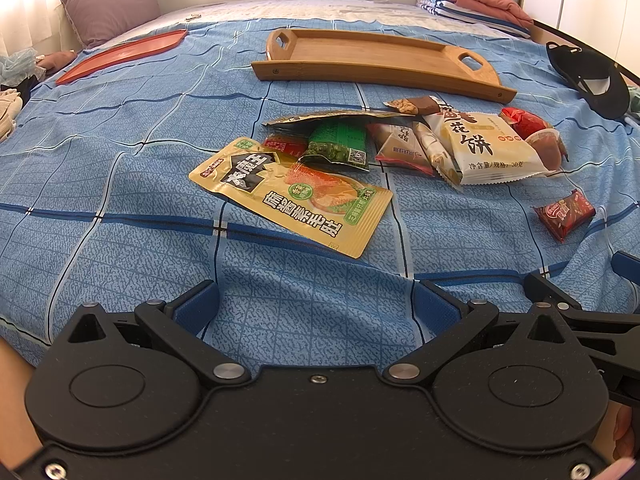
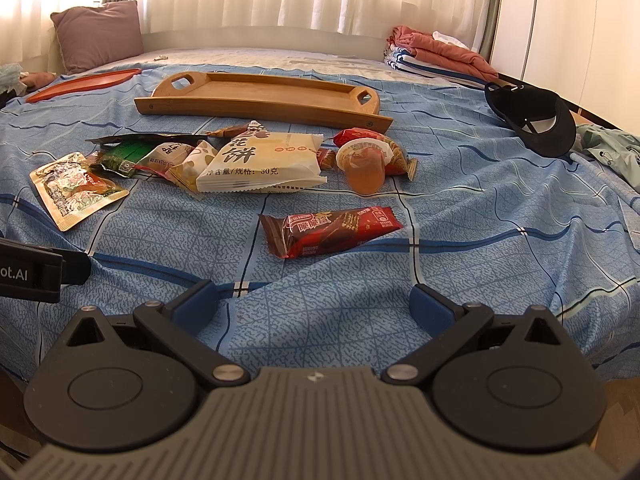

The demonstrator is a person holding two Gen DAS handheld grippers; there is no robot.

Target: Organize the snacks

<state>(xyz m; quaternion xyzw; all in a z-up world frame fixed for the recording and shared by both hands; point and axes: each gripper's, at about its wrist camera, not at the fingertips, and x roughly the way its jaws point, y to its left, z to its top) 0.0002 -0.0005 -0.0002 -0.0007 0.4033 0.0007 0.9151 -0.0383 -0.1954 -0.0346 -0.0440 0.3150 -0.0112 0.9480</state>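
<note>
Both grippers sit low over the near edge of the bed (image 1: 120, 208), side by side. Left gripper (image 1: 316, 304): jaws wide apart, nothing between them, blue pads over bare bedspread. Right gripper (image 2: 316, 304): same, spread wide and empty.

Snacks lie in a loose pile (image 1: 420, 140) mid-bed, just short of the wooden tray (image 1: 376, 60), which holds nothing. Yellow pouch (image 1: 292, 194) lies flat at the pile's left end, straight ahead of the left gripper. Red bar (image 2: 330, 232) lies alone, nearer than the pile, straight ahead of the right gripper, not touching it. White pastry pack (image 2: 264, 162) tops the pile; jelly cup (image 2: 366, 168) just right of it.

Red tray (image 1: 124, 54) toward the far left corner, black cap (image 2: 536, 120) at the right edge.
</note>
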